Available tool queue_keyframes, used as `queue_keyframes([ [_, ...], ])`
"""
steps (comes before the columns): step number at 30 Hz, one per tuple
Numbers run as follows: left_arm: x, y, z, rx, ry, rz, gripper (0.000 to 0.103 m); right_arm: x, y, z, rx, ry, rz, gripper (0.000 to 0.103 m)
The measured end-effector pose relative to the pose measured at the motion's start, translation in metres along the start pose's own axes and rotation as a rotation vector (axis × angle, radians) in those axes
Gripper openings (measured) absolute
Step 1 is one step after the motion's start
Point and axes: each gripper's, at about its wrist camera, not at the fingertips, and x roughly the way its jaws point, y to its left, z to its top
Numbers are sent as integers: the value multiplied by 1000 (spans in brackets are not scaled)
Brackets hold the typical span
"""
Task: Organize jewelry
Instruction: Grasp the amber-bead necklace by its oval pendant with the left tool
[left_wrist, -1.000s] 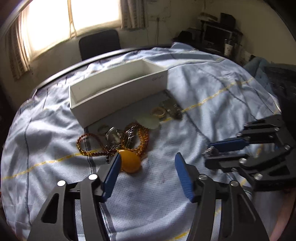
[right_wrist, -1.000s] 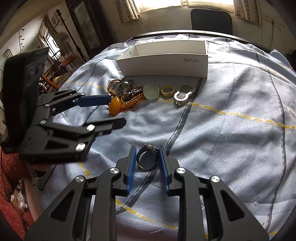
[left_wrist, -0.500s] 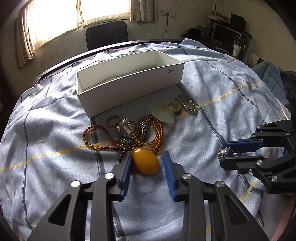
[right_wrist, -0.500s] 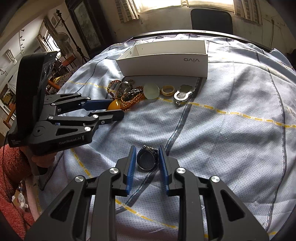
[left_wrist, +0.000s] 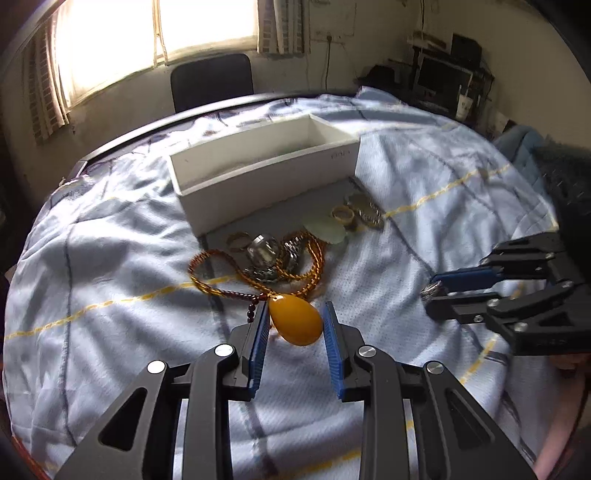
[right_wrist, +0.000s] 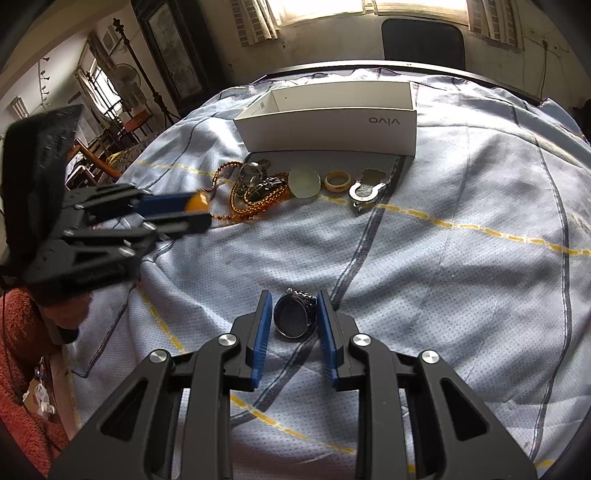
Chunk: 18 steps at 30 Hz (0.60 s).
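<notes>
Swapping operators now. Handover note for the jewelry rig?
Left gripper: fingers either side of the amber pendant, closing; firm grip not confirmed.
Right gripper: shut on the dark ring, held above the cloth.
White box: at the far side of the table, appears empty in both views.
In front of the box: bead necklace, pale disc, yellow ring, silver piece, more rings.
Done: nothing boxed yet.
Left: drop the ring in the box, then the pendant and necklace, then the rest.

Open cloth (right_wrist: 461, 280): wide bare stretch right of the jewelry.
Box (right_wrist: 332, 129): walls off the far side.
Jewelry pile (left_wrist: 280, 254): crowds the box's near wall.
</notes>
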Motion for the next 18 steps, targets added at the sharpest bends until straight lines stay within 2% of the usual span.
queue_keyframes([
  [2, -15, 7, 1, -19, -24, 6, 27, 0, 2, -1, -4, -1, 1, 24],
  [3, -21, 11, 3, -31, -33, 3, 18, 0, 3, -1, -6, 1, 2, 24],
  [4, -28, 15, 5, -44, -40, 1, 14, 0, 3, -1, -7, 1, 4, 22],
  [8, -54, 26, 21, -84, -91, -7, 13, -3, 7, -1, -17, -8, 1, 18],
  [12, -77, 23, 35, -63, -156, 7, 13, -5, 10, 0, -29, -20, -4, 18],
  [14, -75, 18, 35, -43, -144, 16, 14, -6, 10, -1, -30, -21, -4, 18],
  [16, -63, 13, 27, -20, -96, -8, 30, -4, 9, -1, -28, -19, -3, 18],
  [17, -57, 11, 22, -10, -77, -8, 45, -4, 9, -1, -27, -17, -2, 18],
  [18, -50, 8, 16, 5, -65, -1, 47, -4, 8, -1, -27, -14, -1, 18],
])
